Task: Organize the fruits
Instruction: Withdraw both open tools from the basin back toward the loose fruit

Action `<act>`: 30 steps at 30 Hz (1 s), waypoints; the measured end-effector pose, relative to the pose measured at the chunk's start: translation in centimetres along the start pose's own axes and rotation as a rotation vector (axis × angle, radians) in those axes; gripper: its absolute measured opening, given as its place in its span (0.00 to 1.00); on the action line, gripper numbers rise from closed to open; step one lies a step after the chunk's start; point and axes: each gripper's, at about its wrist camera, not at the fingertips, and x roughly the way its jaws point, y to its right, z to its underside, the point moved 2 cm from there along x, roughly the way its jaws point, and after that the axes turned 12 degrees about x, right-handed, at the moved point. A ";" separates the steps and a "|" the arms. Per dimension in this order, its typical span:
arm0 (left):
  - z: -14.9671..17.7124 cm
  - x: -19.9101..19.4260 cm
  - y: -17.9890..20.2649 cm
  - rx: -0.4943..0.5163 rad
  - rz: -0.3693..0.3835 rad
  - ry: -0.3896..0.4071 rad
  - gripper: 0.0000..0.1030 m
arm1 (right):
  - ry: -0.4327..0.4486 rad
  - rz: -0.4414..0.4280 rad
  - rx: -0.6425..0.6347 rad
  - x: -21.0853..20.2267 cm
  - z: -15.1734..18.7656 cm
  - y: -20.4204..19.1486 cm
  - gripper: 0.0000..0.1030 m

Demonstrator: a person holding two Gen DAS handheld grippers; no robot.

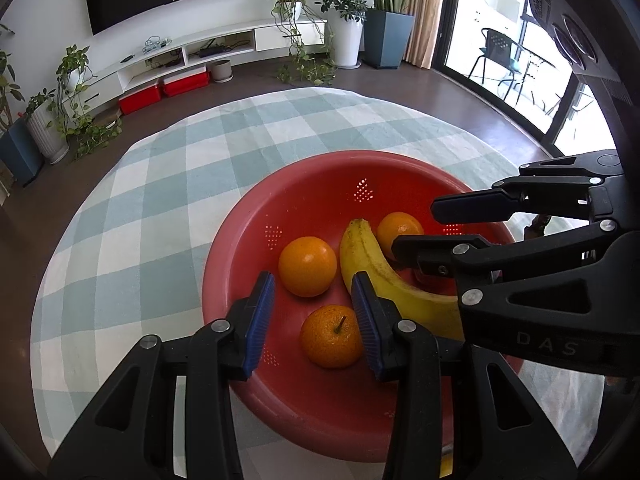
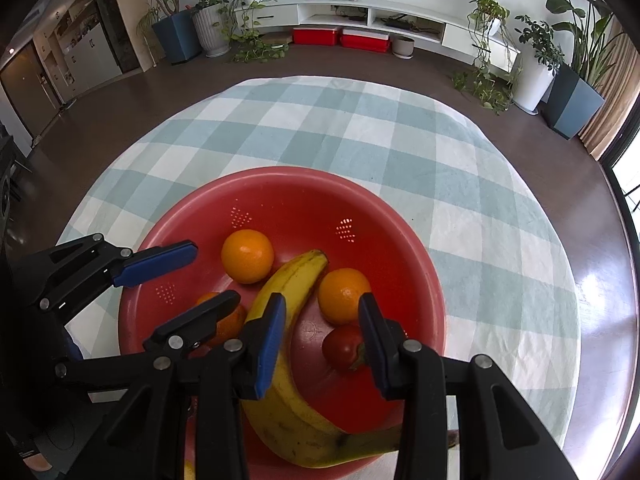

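- I have both tongs poised over the red colander bowl [image 1: 248, 264], which sits on the checked cloth [image 1: 160, 184] covering the round worktop; every fruit I can see already lies inside it.
- My left tongs [image 1: 314, 320] are spread, the pads either side of the stemmed orange [image 1: 332, 336] but not pressing on it as far as I can tell; I judge this orange has just been let go or is about to be picked.
- My right tongs [image 2: 322, 336] are also spread and pinch nothing: the left pad sits in front of the banana [image 2: 288, 300], and the small red fruit [image 2: 342, 346] lies between the pads near the right one.
- The banana curves across the bowl's floor with its stem over the near rim, likely because it is too long to lie flat.
- Two more oranges [image 2: 247, 255] [image 2: 343, 295] rest one on each side of its tip.
- No fruit shows on the cloth, so sorting looks nearly finished.
- Beyond the worktop: a dark floor [image 2: 400, 64], a low white media shelf [image 2: 360, 12], red boxes [image 2: 340, 38], potted plants [image 2: 488, 20], and a bright balcony door [image 1: 500, 60].
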 end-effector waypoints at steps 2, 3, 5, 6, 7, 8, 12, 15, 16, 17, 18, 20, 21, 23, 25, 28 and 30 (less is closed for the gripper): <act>0.0 -1.0 0.0 -0.002 -0.013 0.017 0.52 | 0.033 -0.012 0.001 -1.2 0.0 -0.2 0.44; 0.0 -1.7 0.0 -0.001 -0.018 0.030 0.58 | 0.054 -0.020 0.002 -2.0 0.1 -0.3 0.54; 0.2 -3.3 0.0 -0.005 -0.034 0.061 0.66 | 0.109 -0.041 0.012 -3.8 0.3 -0.4 0.70; 0.4 -4.2 0.0 -0.011 -0.042 0.077 0.73 | 0.137 -0.058 0.020 -4.9 0.5 -0.3 0.76; 0.5 -5.1 0.1 -0.017 -0.046 0.095 0.76 | 0.162 -0.078 0.029 -5.9 0.8 -0.3 0.77; 0.8 -5.9 0.1 -0.021 -0.052 0.110 0.80 | 0.184 -0.099 0.038 -6.8 1.1 -0.2 0.78; 2.2 -9.2 0.8 -0.024 -0.065 0.147 0.90 | 0.272 -0.180 0.071 -10.4 3.6 0.1 0.87; 3.9 -11.4 2.0 -0.003 -0.062 0.165 0.95 | 0.322 -0.216 0.079 -12.3 6.5 0.3 0.88; 4.5 -12.0 2.5 0.005 -0.054 0.168 0.95 | 0.332 -0.227 0.080 -12.8 7.6 0.3 0.88; 5.4 -12.7 3.0 0.010 -0.050 0.172 0.95 | 0.341 -0.233 0.087 -13.2 8.7 0.5 0.88; 6.2 -13.2 3.4 0.012 -0.051 0.175 0.95 | 0.352 -0.240 0.098 -13.5 9.9 0.6 0.88; 8.1 -14.2 4.1 0.002 -0.033 0.173 0.95 | 0.368 -0.265 0.119 -14.0 12.3 1.1 0.88; 9.1 -14.5 4.5 -0.008 -0.023 0.169 0.95 | 0.369 -0.269 0.133 -14.0 13.5 1.3 0.88; 11.1 -15.0 5.3 -0.022 -0.013 0.161 0.95 | 0.366 -0.263 0.163 -13.6 15.8 1.9 0.88; 13.1 -15.2 6.4 -0.035 0.002 0.145 0.95 | 0.339 -0.252 0.196 -12.8 17.8 2.3 0.88; 15.7 -14.7 8.3 -0.037 0.047 0.112 0.95 | 0.283 -0.259 0.242 -11.3 19.9 2.7 0.82; 17.2 -14.1 9.7 -0.002 0.052 0.082 0.95 | 0.256 -0.249 0.244 -10.5 20.8 2.6 0.78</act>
